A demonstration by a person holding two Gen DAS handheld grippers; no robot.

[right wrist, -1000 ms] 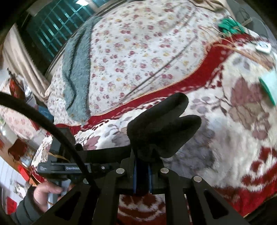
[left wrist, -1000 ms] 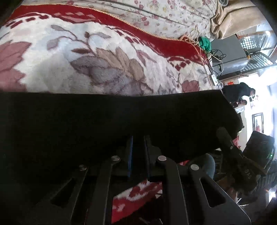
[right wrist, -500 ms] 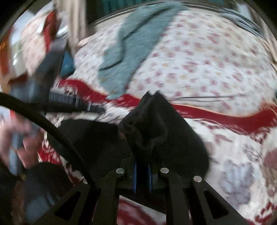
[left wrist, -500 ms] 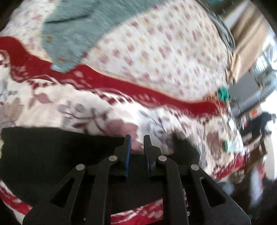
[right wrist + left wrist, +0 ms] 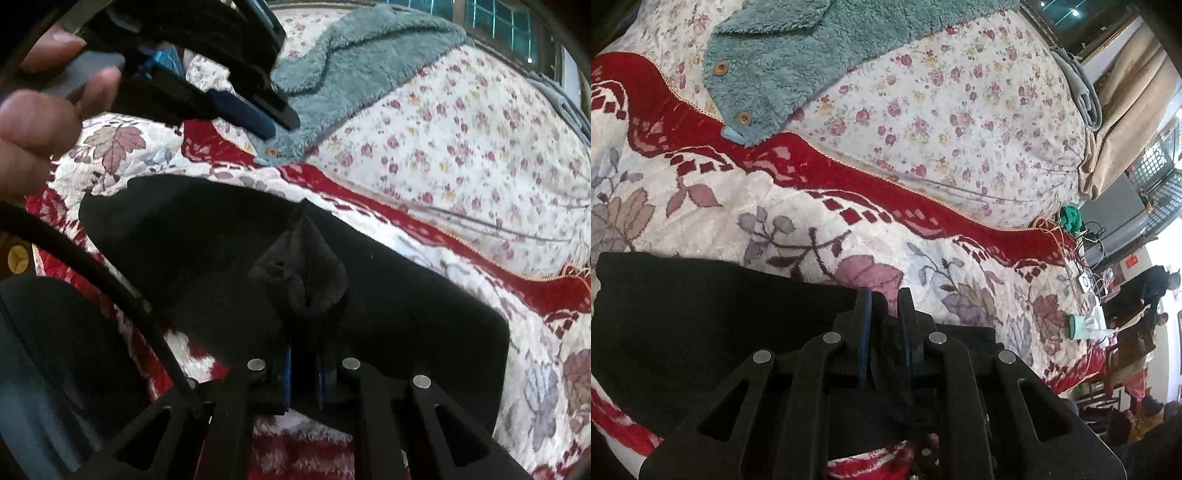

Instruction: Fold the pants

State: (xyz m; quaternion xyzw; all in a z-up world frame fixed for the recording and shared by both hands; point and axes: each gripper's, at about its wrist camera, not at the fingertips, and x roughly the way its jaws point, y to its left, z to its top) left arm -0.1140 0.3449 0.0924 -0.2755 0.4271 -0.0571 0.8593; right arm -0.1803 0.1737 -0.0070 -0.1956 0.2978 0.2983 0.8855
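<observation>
The black pants [image 5: 701,314] lie spread on a red and white floral blanket [image 5: 812,221] on the bed. My left gripper [image 5: 884,299] is shut on the pants' near edge, with black cloth pinched between its blue pads. My right gripper [image 5: 304,354] is shut on a bunched fold of the pants [image 5: 303,273], which sticks up above the fingers. The rest of the pants [image 5: 207,240] lies flat beyond it. The other gripper and the hand holding it [image 5: 184,66] show at the upper left of the right wrist view.
A teal fleece garment with buttons [image 5: 798,55] lies on the flowered quilt [image 5: 960,110] at the back. A green spool [image 5: 1071,216] and cables sit at the bed's right end. People [image 5: 1152,288] stand in the room beyond.
Both grippers have swung down and over with the pants. The cloth that was held up now lies flatter on the blanket, and the fleece garment has come into view.
</observation>
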